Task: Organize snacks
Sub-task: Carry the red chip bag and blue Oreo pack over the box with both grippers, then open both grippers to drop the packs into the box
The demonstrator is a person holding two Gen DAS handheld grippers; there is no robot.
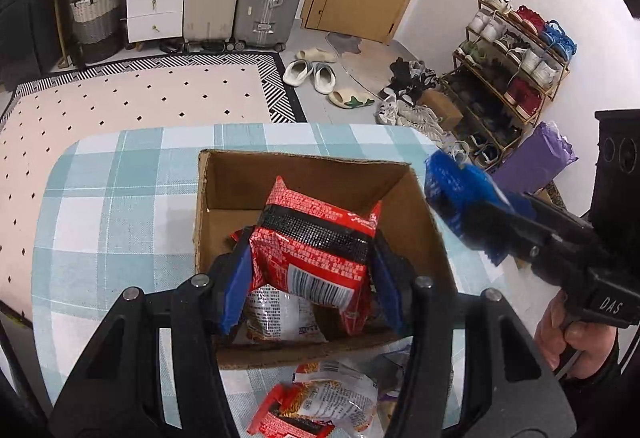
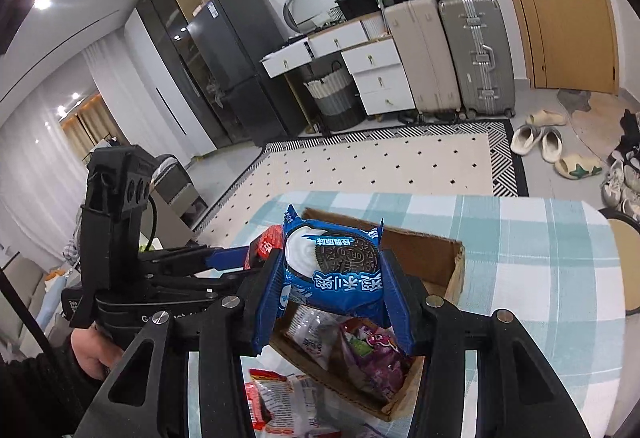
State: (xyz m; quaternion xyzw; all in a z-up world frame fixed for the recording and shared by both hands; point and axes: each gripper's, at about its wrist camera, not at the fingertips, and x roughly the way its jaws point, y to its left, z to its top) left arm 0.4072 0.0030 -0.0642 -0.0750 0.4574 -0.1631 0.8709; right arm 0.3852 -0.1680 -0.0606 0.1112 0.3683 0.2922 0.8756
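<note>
Counter (image 1: 100, 198) under a teal-checked cloth carries everything here, and on it, directly below and ahead of both grippers, stands an open cardboard box (image 1: 304, 174). Inside the box, under the right gripper (image 2: 334, 278), lie a purple packet (image 2: 376, 354) and a clear-and-white one – so the box is partly filled. Nearer than the box, below the left gripper (image 1: 310, 270), more red-and-white packets (image 1: 320, 410) wait loose on the cloth.

The left gripper is clamped on a red noodle packet (image 1: 316, 242), its blue pads pressing the two side edges, and holds it over the box mouth. The right gripper is closed on a blue cookie packet (image 2: 336, 262), likewise pinched across its width, beside and above the box.

Both packets look light and crinkly – soft film that buckles under the pads, as the red one already does. The contents are probably brittle, so a grip across the sealed side edges seems safest, and the glossy wrap may slip.
</note>
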